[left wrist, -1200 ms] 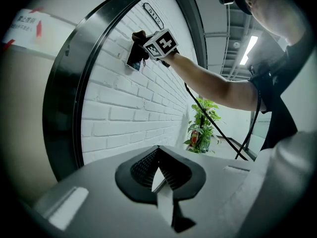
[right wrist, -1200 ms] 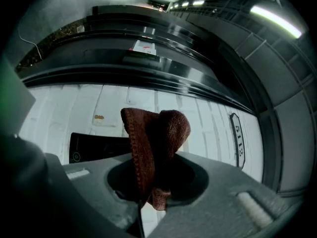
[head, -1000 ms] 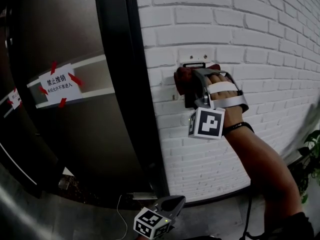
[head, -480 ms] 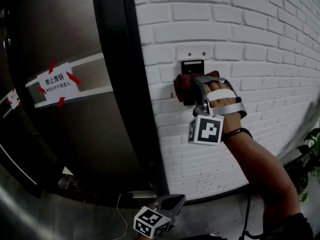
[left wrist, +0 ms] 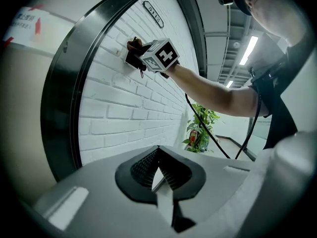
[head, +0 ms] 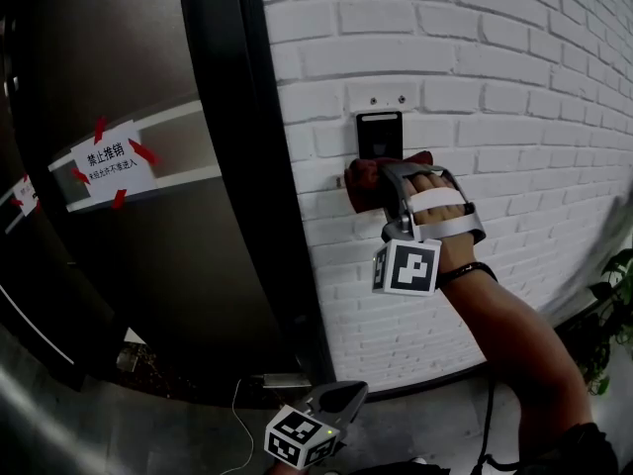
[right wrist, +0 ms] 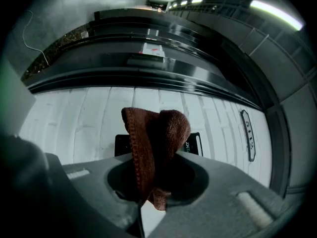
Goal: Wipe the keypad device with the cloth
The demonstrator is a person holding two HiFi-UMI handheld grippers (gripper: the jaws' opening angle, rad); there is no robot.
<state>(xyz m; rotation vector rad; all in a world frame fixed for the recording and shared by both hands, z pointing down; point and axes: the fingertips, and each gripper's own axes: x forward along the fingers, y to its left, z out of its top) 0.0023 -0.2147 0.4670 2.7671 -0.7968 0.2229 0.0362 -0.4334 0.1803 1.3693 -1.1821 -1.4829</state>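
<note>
Right tongs [head: 382, 180] clamp the cloth [head: 362, 179] against the keypad device [head: 379, 134]: apply even pressure and cover its whole face. Left tongs [head: 343, 398] are closed and empty.

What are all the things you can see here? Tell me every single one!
Keypad device: one, black, on the wall.
Cloth: one, reddish brown, over the device's lower part.
Brick wall: one, white, right of the door.
Door: one, dark, left side.
Paper sign: one whole, white with red tape, on the door; another is cut off at the left edge.
Plant: one, green, far right edge.
Right gripper: one, grey, shut on the cloth.
Left gripper: one, grey, held low, shut, empty.
Arm: one, reaching to the wall.
</note>
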